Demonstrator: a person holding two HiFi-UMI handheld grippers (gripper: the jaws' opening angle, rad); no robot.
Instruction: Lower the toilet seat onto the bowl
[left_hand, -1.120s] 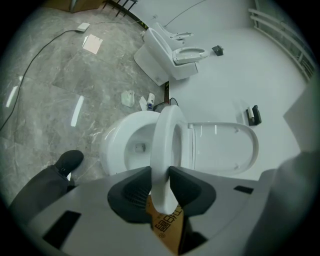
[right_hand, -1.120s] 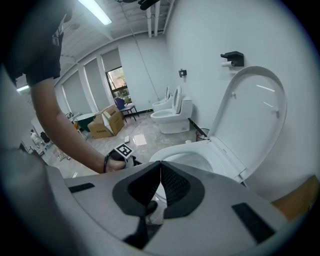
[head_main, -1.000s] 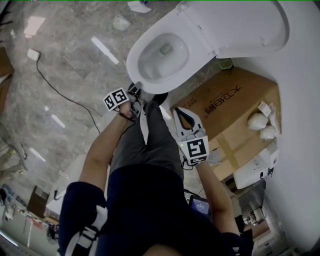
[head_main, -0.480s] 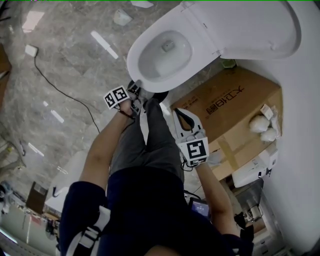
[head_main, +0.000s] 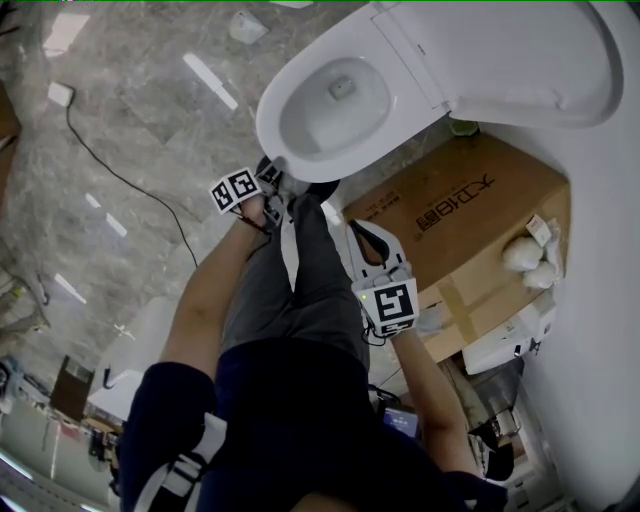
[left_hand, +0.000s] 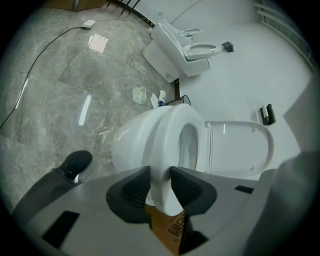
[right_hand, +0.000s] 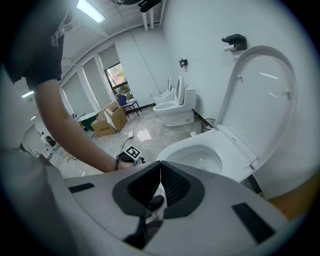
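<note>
You are standing over the toilet, looking steeply down past your own trouser legs (head_main: 300, 280) onto the grey marbled floor (head_main: 130, 110). The toilet seat (head_main: 268, 130) is lying flat on the bowl (left_hand: 130, 145), while the lid (head_main: 510, 50) is standing upright against the white wall behind it.

You are holding the left tongs (left_hand: 160, 175) at the front end of the toilet with their jaws standing partly apart. In the left gripper view the front lip of the seat and bowl is showing in the gap between the dark pads. Whether either pad is touching it cannot be told. Your dark shoe (left_hand: 75, 162) is resting on the floor just beside the bowl.

You are holding the right tongs (right_hand: 160, 170) away from the toilet, over your right leg. They are hanging just beside a brown cardboard box (head_main: 450, 215) that is sitting next to the bowl. Their jaws are pressing together at the tips with nothing between them.

A second toilet (right_hand: 172, 107) is standing further along the same wall, showing in both gripper views with its lid raised.
</note>
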